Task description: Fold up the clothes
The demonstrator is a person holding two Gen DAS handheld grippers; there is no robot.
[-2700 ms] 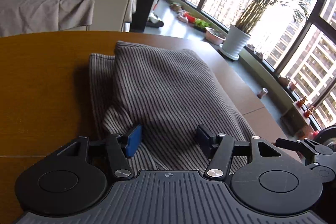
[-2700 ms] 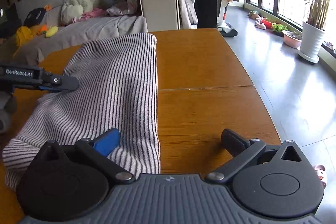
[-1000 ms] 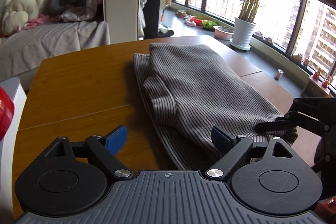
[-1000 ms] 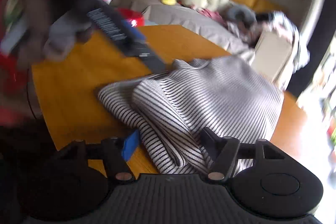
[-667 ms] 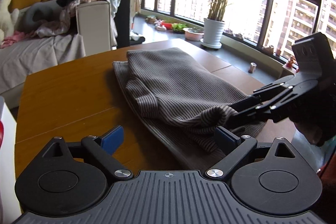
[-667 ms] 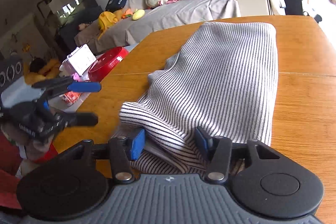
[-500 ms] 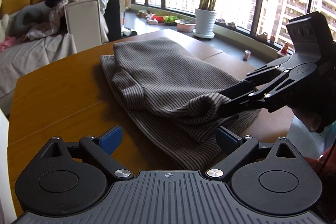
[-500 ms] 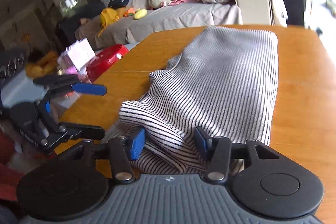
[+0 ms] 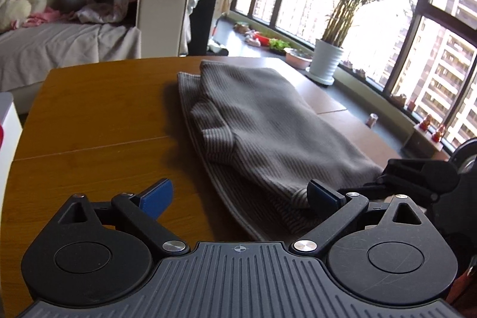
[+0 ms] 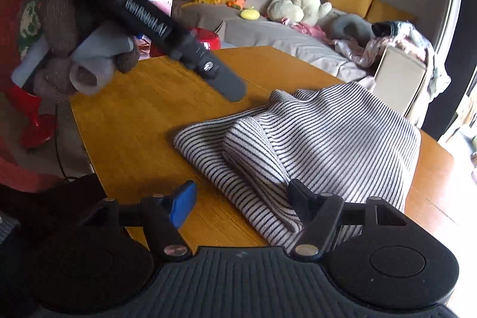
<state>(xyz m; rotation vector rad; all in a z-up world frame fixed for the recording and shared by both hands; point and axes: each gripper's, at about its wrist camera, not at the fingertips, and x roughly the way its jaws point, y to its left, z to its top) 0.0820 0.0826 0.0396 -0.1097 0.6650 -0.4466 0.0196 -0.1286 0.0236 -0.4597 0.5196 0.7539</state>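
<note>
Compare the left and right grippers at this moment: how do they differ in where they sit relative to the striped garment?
The left gripper sits at the striped garment's near edge, one finger over bare table. The right gripper sits at a folded corner, its right finger against the cloth. In the right wrist view the left gripper is raised above the table; in the left wrist view the right gripper appears low beside the garment. Both are open, gripping nothing.
</note>
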